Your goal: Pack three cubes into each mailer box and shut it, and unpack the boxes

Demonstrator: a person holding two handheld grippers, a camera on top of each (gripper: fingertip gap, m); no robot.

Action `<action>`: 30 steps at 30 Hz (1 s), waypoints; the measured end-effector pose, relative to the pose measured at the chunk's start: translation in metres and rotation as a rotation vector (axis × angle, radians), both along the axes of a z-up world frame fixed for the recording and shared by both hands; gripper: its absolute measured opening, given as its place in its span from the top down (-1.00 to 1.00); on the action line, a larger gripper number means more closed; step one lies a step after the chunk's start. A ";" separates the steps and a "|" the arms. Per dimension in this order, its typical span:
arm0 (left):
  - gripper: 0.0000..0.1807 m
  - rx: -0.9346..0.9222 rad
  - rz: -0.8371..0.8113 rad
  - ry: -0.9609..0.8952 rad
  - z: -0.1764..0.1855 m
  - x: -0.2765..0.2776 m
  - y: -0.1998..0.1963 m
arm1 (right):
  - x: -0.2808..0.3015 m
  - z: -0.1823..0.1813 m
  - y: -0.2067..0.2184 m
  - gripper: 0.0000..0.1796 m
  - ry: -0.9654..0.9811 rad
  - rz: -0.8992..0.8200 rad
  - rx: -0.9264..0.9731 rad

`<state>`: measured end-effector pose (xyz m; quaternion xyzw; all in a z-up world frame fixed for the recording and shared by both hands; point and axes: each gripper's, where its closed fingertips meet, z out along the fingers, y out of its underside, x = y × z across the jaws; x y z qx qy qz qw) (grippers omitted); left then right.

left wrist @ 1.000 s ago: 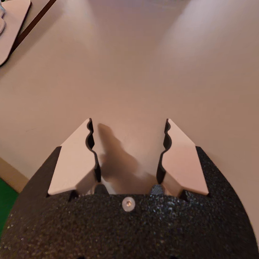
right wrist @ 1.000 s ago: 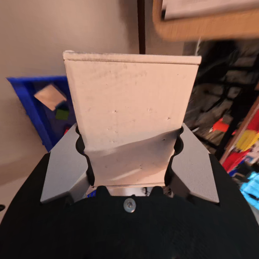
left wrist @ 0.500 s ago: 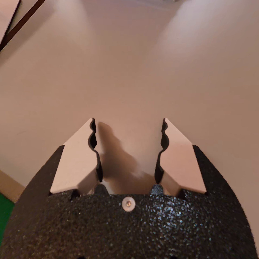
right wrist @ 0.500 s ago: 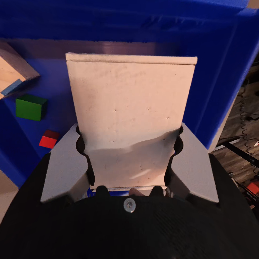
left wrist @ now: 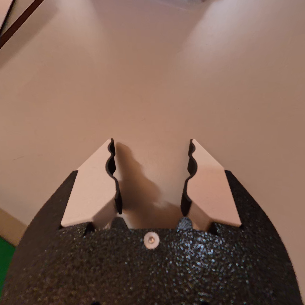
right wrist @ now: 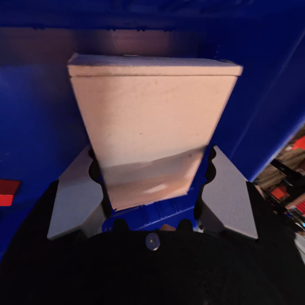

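Right view is pretty blurry, but you can see the closed white box point(right wrist: 148, 118) sitting between the right gripper point(right wrist: 151, 158) fingers inside the blue bin point(right wrist: 257, 82). Jaws look spread with gaps on both sides, so it's let go. A red cube point(right wrist: 7, 192) is cut off at the left edge. Left view only shows the left gripper point(left wrist: 151, 158) wide open, holding nothing, over the bare tan table point(left wrist: 148, 82); no box or bin there.

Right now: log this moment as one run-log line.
left gripper: open, empty, over bare table | right gripper: open, gap on both sides of closed mailer box | box inside blue bin | red cube at left
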<state>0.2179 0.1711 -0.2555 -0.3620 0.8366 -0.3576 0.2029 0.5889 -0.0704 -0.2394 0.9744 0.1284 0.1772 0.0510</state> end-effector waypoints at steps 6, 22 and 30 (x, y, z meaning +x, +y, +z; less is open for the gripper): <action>-0.03 0.001 -0.002 -0.014 0.004 -0.001 0.000 | -0.017 0.031 0.000 -0.40 -0.089 -0.016 0.071; -0.12 0.527 -0.058 0.157 0.099 0.077 0.272 | -0.231 0.078 -0.063 -0.28 -0.321 -0.026 0.418; -0.32 0.760 -0.141 0.344 0.040 0.113 0.316 | -0.320 0.036 -0.101 -0.28 -0.266 -0.111 0.427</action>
